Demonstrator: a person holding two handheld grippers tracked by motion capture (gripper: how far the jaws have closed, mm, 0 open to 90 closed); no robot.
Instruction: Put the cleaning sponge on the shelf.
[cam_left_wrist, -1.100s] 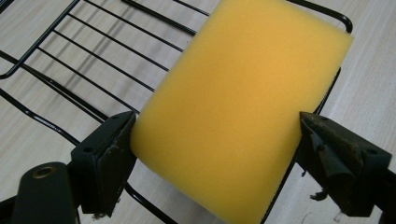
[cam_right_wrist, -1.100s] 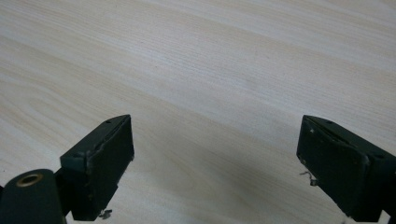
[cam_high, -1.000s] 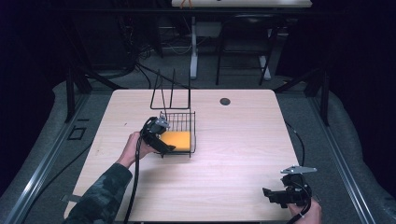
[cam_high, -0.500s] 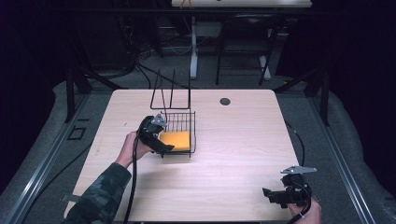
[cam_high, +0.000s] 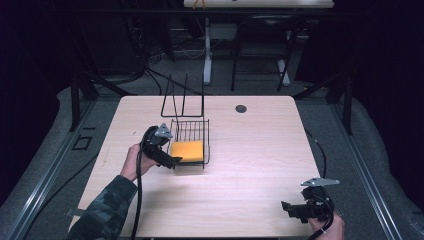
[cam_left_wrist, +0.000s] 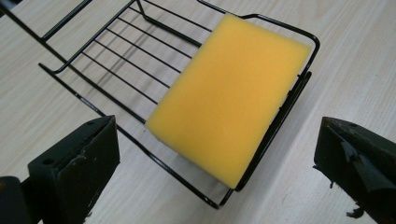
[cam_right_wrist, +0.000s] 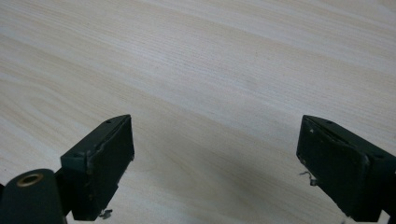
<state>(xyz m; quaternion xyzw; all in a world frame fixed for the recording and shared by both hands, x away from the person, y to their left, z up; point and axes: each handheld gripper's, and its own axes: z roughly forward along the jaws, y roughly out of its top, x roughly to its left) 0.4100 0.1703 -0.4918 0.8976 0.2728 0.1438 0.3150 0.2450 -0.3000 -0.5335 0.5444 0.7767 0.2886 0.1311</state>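
While the left gripper (cam_high: 167, 161) hovers at the near-left corner of the wire basket (cam_high: 205, 131), its jaws stand wide apart and empty, framing the yellow sponge (cam_left_wrist: 231, 93) that lies flat on the basket floor against its front rail. Judged from this, the step in hand is either the approach to a grasp or the release after placing; a grasp would call for lowering the jaws across the sponge's short sides. Its long axis runs along the basket's front rail. Well away from the basket, the right gripper (cam_high: 300, 210) rests idle, jaws likewise apart.
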